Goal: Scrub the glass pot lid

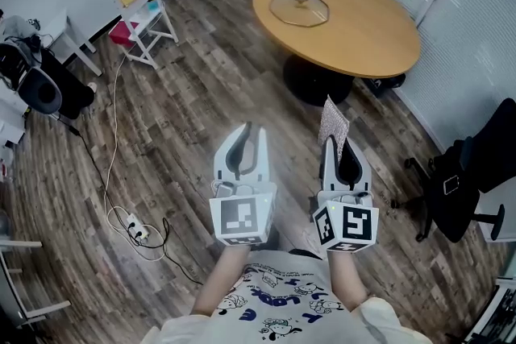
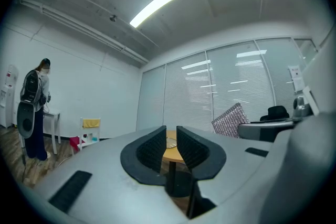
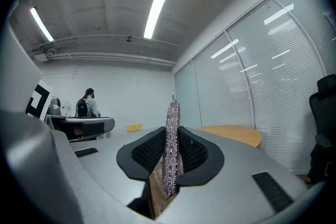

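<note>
The lid (image 1: 299, 9) lay near the desk's (image 1: 367, 40) far-left edge, well away. The right gripper (image 1: 339, 144) had its jaws clamped on a scourer (image 1: 333, 123). The left gripper (image 1: 243, 133) had its jaws slightly apart, empty. Best to step close and steady the lid before scrubbing.

one lid (image 1: 299, 9), one table (image 1: 379, 40), one scrubber (image 1: 333, 125) (maybe one chair (image 1: 474, 169)).

- The mesh scrubber (image 1: 333, 125) is glinting silver-grey.
- The glass pot lid (image 1: 299, 9) is showing clear against the tan wooden table (image 1: 367, 44).
- The marker cubes (image 1: 242, 219) are showing black-and-white squares.
- The floor (image 1: 201, 76) is showing grey-brown wood grain.
</note>
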A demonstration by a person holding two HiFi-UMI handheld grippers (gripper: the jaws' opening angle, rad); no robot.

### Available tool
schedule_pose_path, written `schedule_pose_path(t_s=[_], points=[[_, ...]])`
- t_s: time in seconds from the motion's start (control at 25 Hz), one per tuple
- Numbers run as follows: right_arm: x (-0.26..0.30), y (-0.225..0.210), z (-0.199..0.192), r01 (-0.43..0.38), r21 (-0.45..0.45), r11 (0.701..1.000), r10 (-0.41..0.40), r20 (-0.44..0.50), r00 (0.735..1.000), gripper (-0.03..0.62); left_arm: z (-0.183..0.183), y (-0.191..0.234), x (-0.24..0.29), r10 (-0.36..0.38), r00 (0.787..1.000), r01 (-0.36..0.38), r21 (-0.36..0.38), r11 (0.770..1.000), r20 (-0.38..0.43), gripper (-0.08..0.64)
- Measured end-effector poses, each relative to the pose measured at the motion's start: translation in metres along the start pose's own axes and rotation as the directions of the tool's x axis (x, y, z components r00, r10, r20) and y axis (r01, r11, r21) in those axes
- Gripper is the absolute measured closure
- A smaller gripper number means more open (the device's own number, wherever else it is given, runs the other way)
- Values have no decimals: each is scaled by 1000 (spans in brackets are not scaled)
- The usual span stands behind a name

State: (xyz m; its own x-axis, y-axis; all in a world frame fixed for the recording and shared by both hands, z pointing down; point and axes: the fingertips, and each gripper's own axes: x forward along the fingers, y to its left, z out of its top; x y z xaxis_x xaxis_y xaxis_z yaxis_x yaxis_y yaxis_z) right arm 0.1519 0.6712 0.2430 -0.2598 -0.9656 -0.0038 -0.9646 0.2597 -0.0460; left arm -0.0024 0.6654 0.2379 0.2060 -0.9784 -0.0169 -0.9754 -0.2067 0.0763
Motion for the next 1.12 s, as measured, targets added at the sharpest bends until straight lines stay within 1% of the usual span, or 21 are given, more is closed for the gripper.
schedule_pose_path(t_s=[0.24, 0.48, 0.72, 0.88, 1.12], points=[[31, 3, -5, 23, -3, 1000, -23, -5, 1000, 511, -5, 20, 29, -19, 1000, 19, -5, 1000, -10, 494], [52, 1, -9, 37, -13, 999, -37, -19, 999, 511, -11, 27, 51, -41, 999, 41, -11, 999, -23, 494], [78, -12, -13, 56, -14, 998, -57, -35, 998, 511, -14, 29, 82, -62, 998, 61, -12, 998, -30, 494], [105, -21, -17, 48, -14, 999, -48, -40, 998, 511, -15, 33, 106, -57, 998, 57, -4, 998, -27, 494], [162, -36, -18, 13, -21, 1000, -14, -44, 999, 511, -21, 44, 155, -40, 999, 40, -10, 999, -36, 493]])
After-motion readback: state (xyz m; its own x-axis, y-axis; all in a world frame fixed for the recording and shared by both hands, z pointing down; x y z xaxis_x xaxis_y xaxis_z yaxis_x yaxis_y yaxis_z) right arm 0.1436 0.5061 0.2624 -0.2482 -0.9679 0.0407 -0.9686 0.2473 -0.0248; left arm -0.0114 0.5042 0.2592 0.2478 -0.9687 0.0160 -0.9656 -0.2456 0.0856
